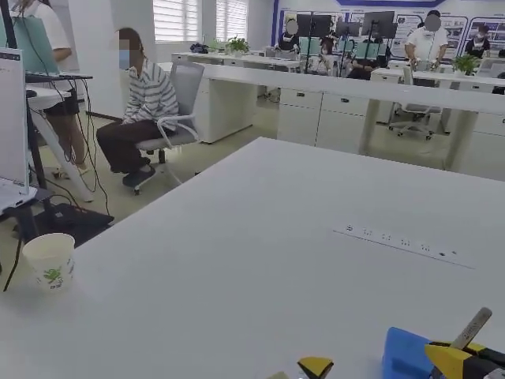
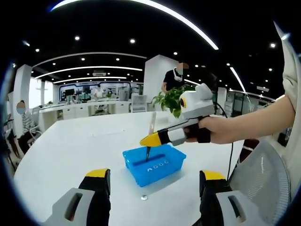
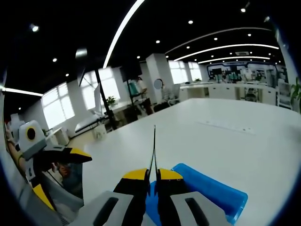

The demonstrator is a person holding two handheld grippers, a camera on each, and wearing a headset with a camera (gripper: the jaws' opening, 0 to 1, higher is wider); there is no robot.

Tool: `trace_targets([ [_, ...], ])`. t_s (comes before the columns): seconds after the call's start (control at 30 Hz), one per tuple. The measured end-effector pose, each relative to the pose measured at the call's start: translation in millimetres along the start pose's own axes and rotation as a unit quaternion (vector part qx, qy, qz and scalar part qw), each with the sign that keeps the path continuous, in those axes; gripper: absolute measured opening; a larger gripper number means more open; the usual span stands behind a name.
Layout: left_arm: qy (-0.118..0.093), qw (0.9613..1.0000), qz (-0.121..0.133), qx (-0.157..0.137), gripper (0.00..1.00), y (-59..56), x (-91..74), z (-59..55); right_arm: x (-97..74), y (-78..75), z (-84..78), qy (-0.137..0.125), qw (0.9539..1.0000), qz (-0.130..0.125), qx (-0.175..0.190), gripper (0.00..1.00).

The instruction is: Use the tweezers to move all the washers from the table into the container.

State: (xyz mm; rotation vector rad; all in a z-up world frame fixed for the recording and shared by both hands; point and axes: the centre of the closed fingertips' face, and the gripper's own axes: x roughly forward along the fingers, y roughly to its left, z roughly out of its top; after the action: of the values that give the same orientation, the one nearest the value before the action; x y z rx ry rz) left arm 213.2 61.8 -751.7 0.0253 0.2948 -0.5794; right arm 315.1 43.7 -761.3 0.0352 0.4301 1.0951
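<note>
Firmly, my right fingers (image 3: 136, 175) clamp the tweezers (image 3: 154, 146), tips down over the container (image 2: 141, 178) where washers (image 2: 158, 167) lie. My left fingers (image 2: 99, 173) hang apart, unneeded; one washer (image 2: 144, 197) lies on the surface (image 2: 70, 150) just beside it.

3 views: head view, high, faces outward across the white table (image 1: 237, 268) with the blue container (image 1: 406, 355) at its bottom edge; left gripper view, low over the tabletop, faces that container from near; right gripper view, closest above it, faces the windows (image 3: 61, 110).
</note>
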Motion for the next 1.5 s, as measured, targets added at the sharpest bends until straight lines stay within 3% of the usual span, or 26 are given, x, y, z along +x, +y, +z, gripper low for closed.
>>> trace_targets([
  [0.17,0.000,1.0000,-0.001,0.001,0.78,-0.4,-0.3,-0.1,4.9,22.9,-3.8,0.000,0.9994,0.033,-0.006,0.04],
  [0.3,0.002,1.0000,-0.002,0.002,0.78,-1.4,-0.1,-0.3,11.6,38.7,-17.3,0.010,0.9981,0.061,-0.005,0.04],
  [0.47,0.002,1.0000,-0.002,0.002,0.78,-1.7,0.0,-0.4,21.1,49.7,-37.5,0.035,0.9966,0.072,-0.016,0.04],
  [0.9,0.004,1.0000,0.000,0.002,0.78,-1.5,-1.3,-0.5,38.0,53.8,-72.4,0.088,0.9908,0.083,-0.060,0.04],
  [1.5,0.007,0.9999,-0.004,0.006,0.77,-3.3,-0.5,-1.7,39.4,54.4,-80.5,0.095,0.9887,0.082,-0.083,0.04],
])
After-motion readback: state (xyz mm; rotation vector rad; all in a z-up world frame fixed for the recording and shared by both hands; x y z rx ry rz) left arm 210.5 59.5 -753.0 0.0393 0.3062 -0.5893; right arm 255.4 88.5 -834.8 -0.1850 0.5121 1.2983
